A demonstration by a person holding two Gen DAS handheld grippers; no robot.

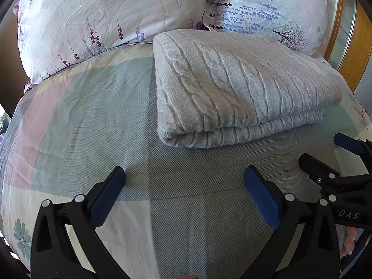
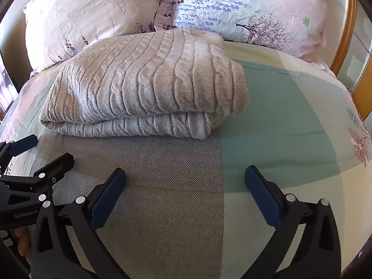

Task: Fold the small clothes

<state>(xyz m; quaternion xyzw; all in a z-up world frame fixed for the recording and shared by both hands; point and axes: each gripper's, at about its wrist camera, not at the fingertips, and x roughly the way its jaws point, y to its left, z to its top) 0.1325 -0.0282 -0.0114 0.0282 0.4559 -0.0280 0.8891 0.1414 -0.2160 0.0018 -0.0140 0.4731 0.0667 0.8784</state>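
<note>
A grey cable-knit sweater (image 1: pixel 237 83) lies folded into a thick rectangle on the bed, near the pillows; it also shows in the right wrist view (image 2: pixel 144 88). My left gripper (image 1: pixel 183 181) is open and empty, hovering over the bedspread just in front of the sweater's left part. My right gripper (image 2: pixel 184 181) is open and empty, in front of the sweater's right end. The right gripper also shows at the right edge of the left wrist view (image 1: pixel 325 153), and the left gripper at the left edge of the right wrist view (image 2: pixel 44 151). Neither touches the sweater.
The bedspread (image 1: pixel 81 107) has pastel blocks and a grey herringbone strip (image 2: pixel 172 186). Two floral pillows (image 1: pixel 104 16) (image 2: pixel 251 11) lie behind the sweater. A wooden frame (image 2: pixel 346 41) runs along the right side.
</note>
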